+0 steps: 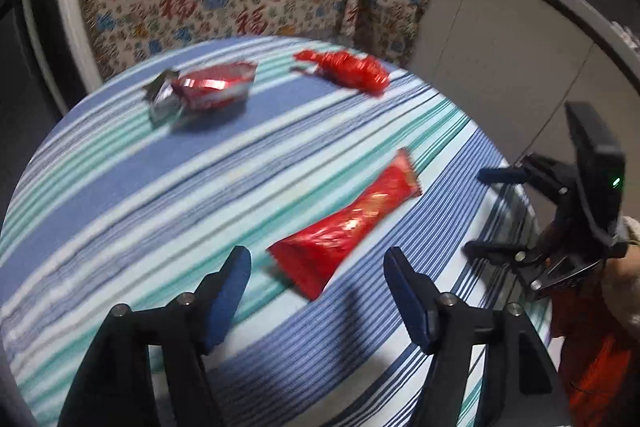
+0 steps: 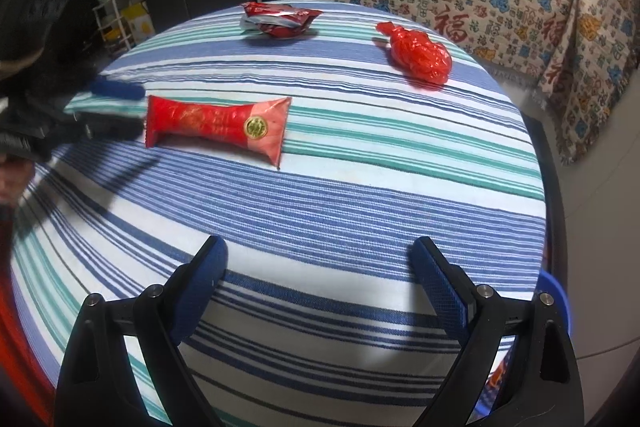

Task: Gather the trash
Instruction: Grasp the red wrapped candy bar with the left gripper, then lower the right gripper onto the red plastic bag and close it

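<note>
On the round table's striped cloth (image 2: pixel 360 195) lies a long red wrapper (image 2: pixel 218 125), flat and crinkly, and it looks light, thin and a bit slippery, so its pinched middle seems the best place to grab. Just beside one end, the left gripper (image 1: pixel 316 283) has its blue fingers (image 1: pixel 230 291) spread wide with nothing between them. Farther back sit a crumpled red and silver wrapper (image 2: pixel 280 19) and a scrunched red plastic ball (image 2: pixel 420 57), while the right gripper (image 2: pixel 320 283) hangs over bare cloth, spread and empty too.

On the striped table (image 2: pixel 360 195), the red pouch (image 2: pixel 218 125) lies nearest; foil wrapper (image 2: pixel 280 19) and crumpled bag (image 2: pixel 420 53) beyond.
</note>
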The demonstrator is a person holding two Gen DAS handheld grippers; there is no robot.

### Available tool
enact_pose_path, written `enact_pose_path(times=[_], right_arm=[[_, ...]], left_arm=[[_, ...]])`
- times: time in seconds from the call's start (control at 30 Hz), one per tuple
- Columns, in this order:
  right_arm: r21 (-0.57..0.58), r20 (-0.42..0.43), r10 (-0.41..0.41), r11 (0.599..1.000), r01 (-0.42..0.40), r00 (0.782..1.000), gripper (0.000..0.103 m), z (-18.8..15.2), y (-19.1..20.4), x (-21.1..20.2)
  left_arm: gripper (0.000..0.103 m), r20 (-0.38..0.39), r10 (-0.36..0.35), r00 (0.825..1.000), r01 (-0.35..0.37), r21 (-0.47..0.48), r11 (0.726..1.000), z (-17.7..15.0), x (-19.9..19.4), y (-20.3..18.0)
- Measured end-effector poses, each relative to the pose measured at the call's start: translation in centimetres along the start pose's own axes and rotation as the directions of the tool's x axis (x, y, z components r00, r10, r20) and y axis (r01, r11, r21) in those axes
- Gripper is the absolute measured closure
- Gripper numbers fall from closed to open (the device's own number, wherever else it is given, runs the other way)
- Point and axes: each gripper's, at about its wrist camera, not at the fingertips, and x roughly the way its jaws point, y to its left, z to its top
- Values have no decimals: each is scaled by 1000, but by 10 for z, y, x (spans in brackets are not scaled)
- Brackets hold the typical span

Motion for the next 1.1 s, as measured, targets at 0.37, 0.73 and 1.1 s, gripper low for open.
enact_pose_path(times=[0.37, 0.73, 1.1], right_arm=[[-13, 4, -7, 1000, 7, 1000, 6, -1, -4, 2], [86, -26, -4, 996, 7, 1000, 6, 27, -58, 19], [108, -43, -119, 986, 123, 992, 12, 131, -106, 104]], left_arm=[[28, -117, -83, 990, 117, 324, 939, 40, 57, -36], [82, -37, 86, 996, -84, 40, 996, 1, 48, -8], [78, 15, 347, 938, -310, -414, 856, -53, 1, 57]])
